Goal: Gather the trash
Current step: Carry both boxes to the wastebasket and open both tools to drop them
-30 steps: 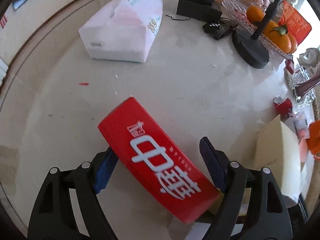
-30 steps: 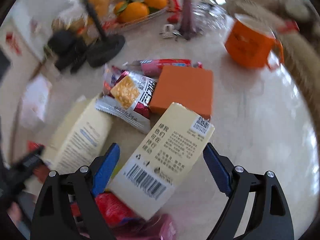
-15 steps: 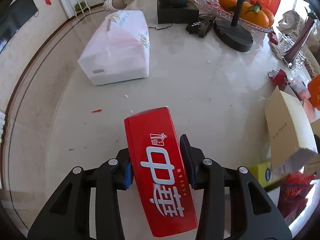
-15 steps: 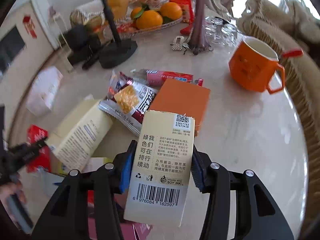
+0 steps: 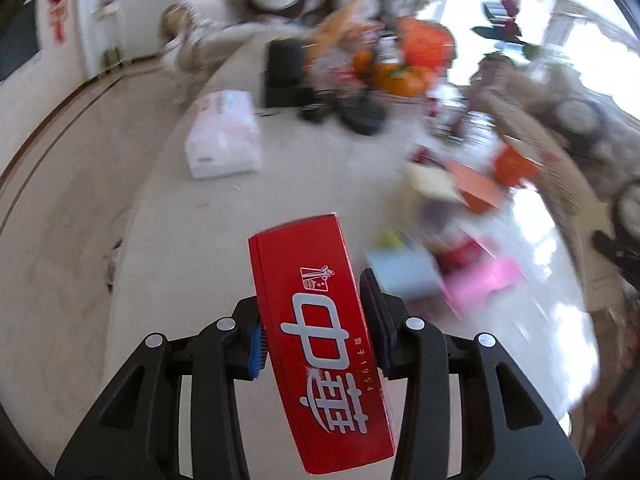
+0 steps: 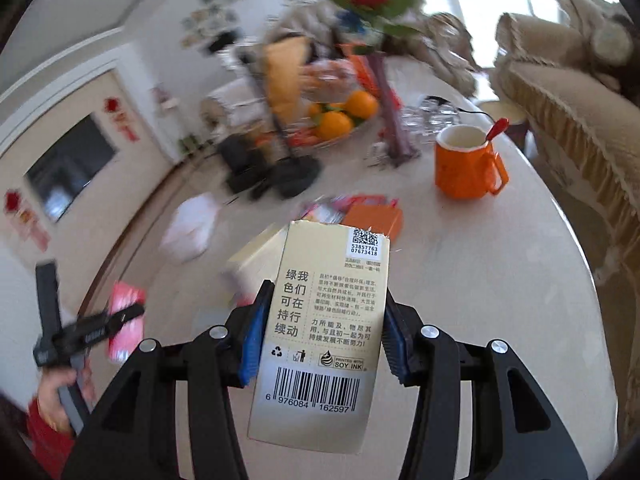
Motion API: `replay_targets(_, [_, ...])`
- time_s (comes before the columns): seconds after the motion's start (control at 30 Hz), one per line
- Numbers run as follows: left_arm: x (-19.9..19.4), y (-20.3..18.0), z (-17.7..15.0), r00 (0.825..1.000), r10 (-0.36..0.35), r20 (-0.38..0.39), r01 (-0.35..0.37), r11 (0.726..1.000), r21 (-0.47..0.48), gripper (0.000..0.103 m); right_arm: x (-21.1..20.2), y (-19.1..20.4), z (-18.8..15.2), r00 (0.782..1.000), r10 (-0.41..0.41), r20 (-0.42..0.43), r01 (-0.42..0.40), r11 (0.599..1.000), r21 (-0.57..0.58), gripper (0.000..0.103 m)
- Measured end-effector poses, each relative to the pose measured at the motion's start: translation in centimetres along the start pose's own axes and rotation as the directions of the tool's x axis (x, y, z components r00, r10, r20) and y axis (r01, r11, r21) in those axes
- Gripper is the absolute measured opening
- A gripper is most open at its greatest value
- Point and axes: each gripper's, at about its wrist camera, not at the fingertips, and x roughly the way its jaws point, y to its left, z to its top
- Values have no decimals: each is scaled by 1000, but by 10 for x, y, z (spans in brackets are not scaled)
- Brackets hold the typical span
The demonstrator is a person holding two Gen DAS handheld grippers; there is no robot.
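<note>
Left gripper [image 5: 316, 334] is clamped on the red box [image 5: 320, 344]; right gripper [image 6: 322, 338] is clamped on the beige carton [image 6: 326, 332]. Both items are held clear above the table [image 6: 480, 280]. Carry step judged in hand; a bin, not seen, must be found next.

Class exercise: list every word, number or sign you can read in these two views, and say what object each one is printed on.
"中華" and "始于1954": red box in the left gripper.
"6 976084 162597", "PRINTED WITH SOY INK", "53857763 07673418", "绿色可持续行动 我们在": beige carton in the right gripper.
Carton's small paragraph: too small to read.
Red wall decorations, table wrappers: blurred.
</note>
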Motion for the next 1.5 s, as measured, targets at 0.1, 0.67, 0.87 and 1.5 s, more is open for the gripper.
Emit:
replay_targets(0.1, [-42, -25, -61, 996, -83, 36, 80, 994, 73, 41, -49, 17, -62, 996, 85, 7, -84, 996, -40, 47])
replay_targets(0.67, [3, -135, -359, 955, -147, -258, 207, 952, 225, 41, -28, -7, -333, 936, 25, -352, 43, 982, 185, 48])
replay_targets(0.87, [53, -140, -366, 951, -84, -298, 165, 952, 259, 41, 16, -17, -353, 909, -67, -410, 122, 986, 109, 47])
replay_targets(1.5, [102, -125, -382, 958, 4, -287, 77, 960, 271, 68, 29, -54, -374, 888, -254, -383, 298, 953, 61, 73])
